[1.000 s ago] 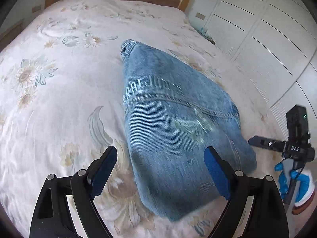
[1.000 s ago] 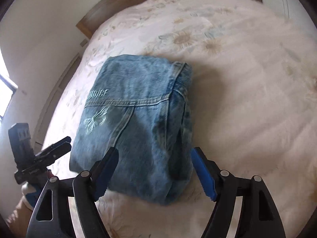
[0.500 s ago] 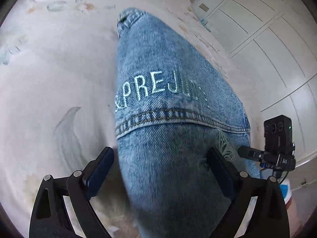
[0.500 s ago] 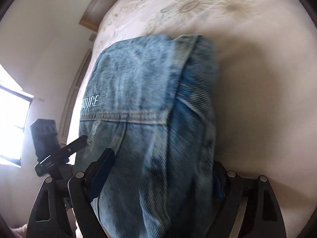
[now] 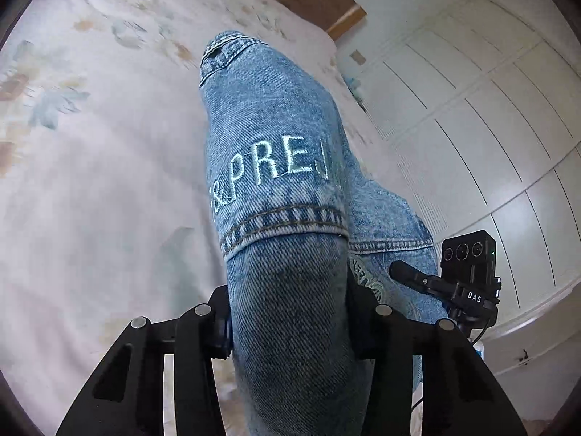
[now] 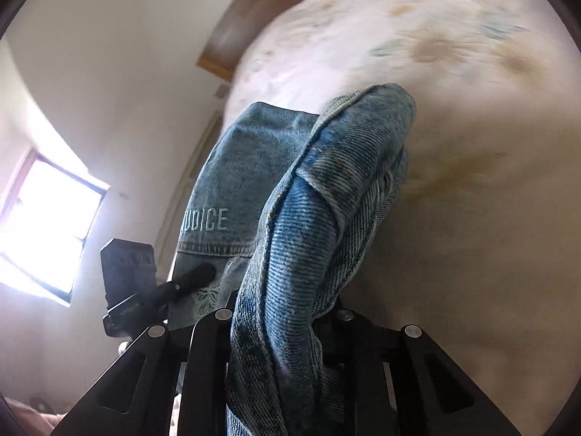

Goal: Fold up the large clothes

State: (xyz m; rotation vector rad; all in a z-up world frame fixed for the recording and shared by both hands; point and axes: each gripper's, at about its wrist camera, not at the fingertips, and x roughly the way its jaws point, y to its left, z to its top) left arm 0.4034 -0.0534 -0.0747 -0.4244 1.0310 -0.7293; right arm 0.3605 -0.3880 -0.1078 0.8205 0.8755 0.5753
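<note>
Left wrist view: my left gripper (image 5: 290, 327) is clamped on the folded denim garment (image 5: 276, 167), bundle over the floral bedspread (image 5: 90, 181). Right wrist view: my right gripper (image 6: 279, 321) pinches the garment's bunched edge, the left gripper visible beside it.

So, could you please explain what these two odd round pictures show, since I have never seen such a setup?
There is no robot here. A person holds a two-finger gripper in each hand, and each gripper carries a fisheye camera looking forward along its fingers, hence the round, bent look. One picture comes from the left gripper, the other from the right gripper. Both are shut on the same folded denim garment, gripping it at its near edge. Beneath it is a bed with a flowered cover. In each view the other gripper also shows at the side. Behind are a wardrobe and a window.
</note>
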